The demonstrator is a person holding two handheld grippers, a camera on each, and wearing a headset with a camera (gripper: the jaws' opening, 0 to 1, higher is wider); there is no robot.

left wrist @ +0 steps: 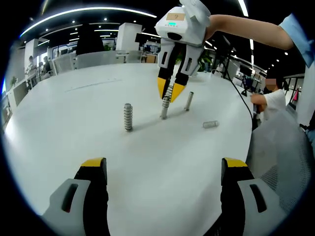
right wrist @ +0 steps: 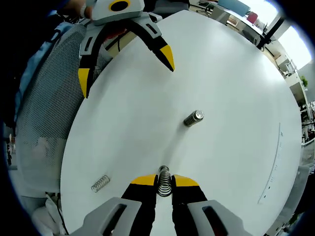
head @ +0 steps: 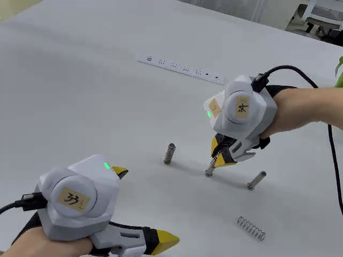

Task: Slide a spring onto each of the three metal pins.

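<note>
Three metal pins stand on the white table. The left pin [head: 169, 153] wears a spring [left wrist: 128, 117] over its full height. Over the middle pin [head: 209, 171] my right gripper [head: 218, 157] is shut on a second spring [right wrist: 164, 181], whose lower end is around the pin's top. The right pin [head: 256, 180] is bare and leans. A loose spring [head: 251, 227] lies flat on the table near the front. Down at the near left, my left gripper [head: 142, 206] stands open with nothing between its yellow tips [left wrist: 93, 164], well short of the pins.
A white power strip [head: 179, 68] lies farther back on the table [head: 80, 96]. A black cable [head: 332, 155] trails from the right gripper along the right edge. A person [left wrist: 268, 98] sits beyond the table's far side in the left gripper view.
</note>
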